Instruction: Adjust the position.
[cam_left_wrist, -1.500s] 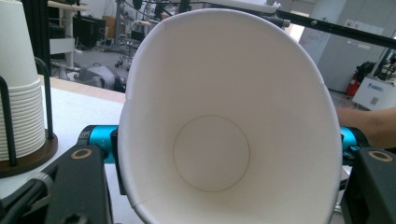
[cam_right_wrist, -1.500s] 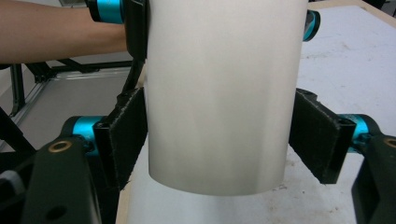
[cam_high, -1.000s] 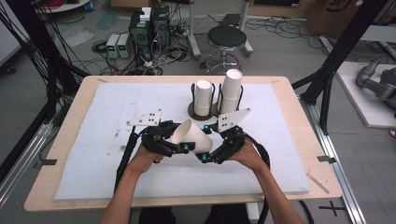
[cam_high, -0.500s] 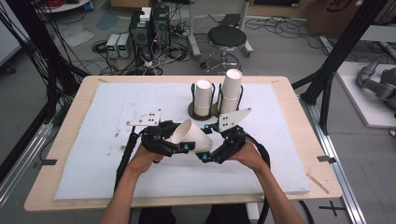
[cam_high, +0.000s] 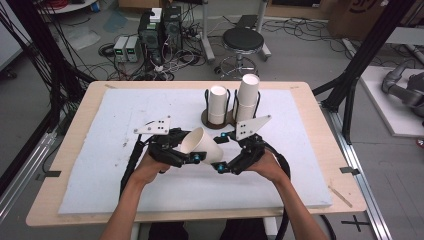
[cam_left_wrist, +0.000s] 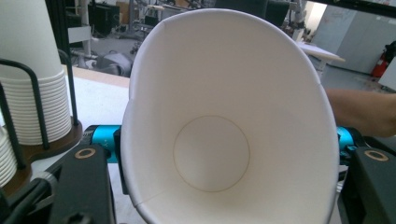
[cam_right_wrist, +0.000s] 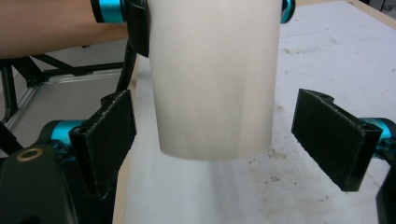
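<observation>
left gripper is pinching the paper cup by its sides at mid-frame in the high view, right gripper spread wide with the cup's base sitting between its pads, untouched; cup lies tilted, mouth toward upper left, base toward lower right

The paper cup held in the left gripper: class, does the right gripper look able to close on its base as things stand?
Probably yes. The right gripper has its jaws open on either side of the paper cup, whose base sits between them with clear gaps. The left gripper grips nearer the rim, away from the base.
</observation>
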